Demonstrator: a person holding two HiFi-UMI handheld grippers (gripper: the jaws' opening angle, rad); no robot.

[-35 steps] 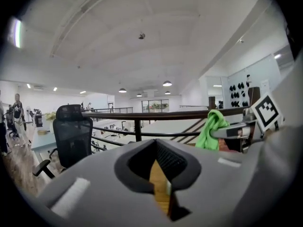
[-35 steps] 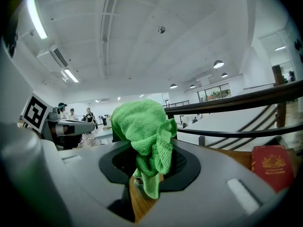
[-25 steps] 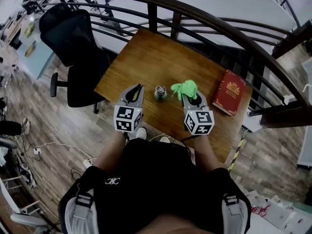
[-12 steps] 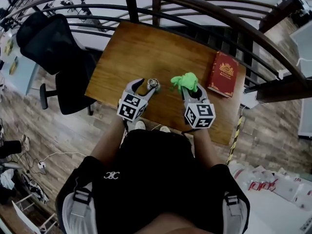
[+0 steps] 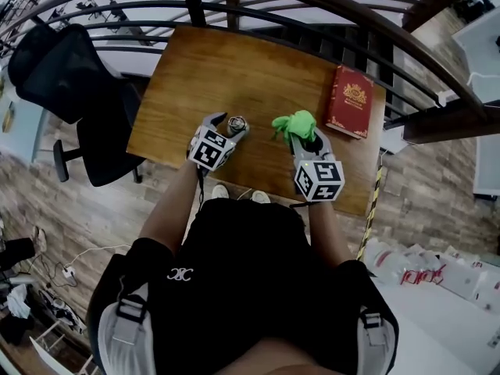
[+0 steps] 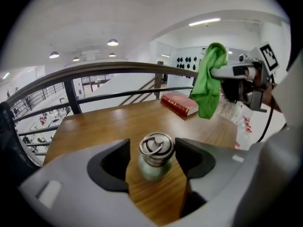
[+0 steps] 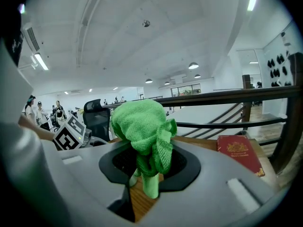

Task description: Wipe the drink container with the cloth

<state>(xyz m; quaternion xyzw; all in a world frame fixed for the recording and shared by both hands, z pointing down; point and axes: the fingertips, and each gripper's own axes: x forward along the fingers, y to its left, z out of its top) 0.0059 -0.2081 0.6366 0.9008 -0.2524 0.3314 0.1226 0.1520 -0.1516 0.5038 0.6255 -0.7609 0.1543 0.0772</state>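
A small green drink container [image 5: 237, 123] with a metal ring-pull lid [image 6: 155, 144] stands upright on the wooden table [image 5: 234, 69]. My left gripper [image 5: 231, 126] is lowered around it. Its jaws have just been opening and now stand open, with the container between them [image 6: 152, 159] and a gap on each side. My right gripper [image 5: 306, 142] hovers to the container's right, shut on a bunched green cloth [image 5: 295, 123]. The cloth [image 7: 144, 126] bulges above the jaws and hangs below them. In the left gripper view the cloth [image 6: 208, 79] dangles above the table.
A red book [image 5: 350, 101] lies at the table's far right corner. A curved dark railing [image 5: 312, 6] runs behind the table. A black office chair [image 5: 62, 76] stands to the left. My legs are close against the table's near edge.
My left gripper has come down and forward from beside the container, and its jaws have opened around it. The right gripper with the cloth shifted slightly.
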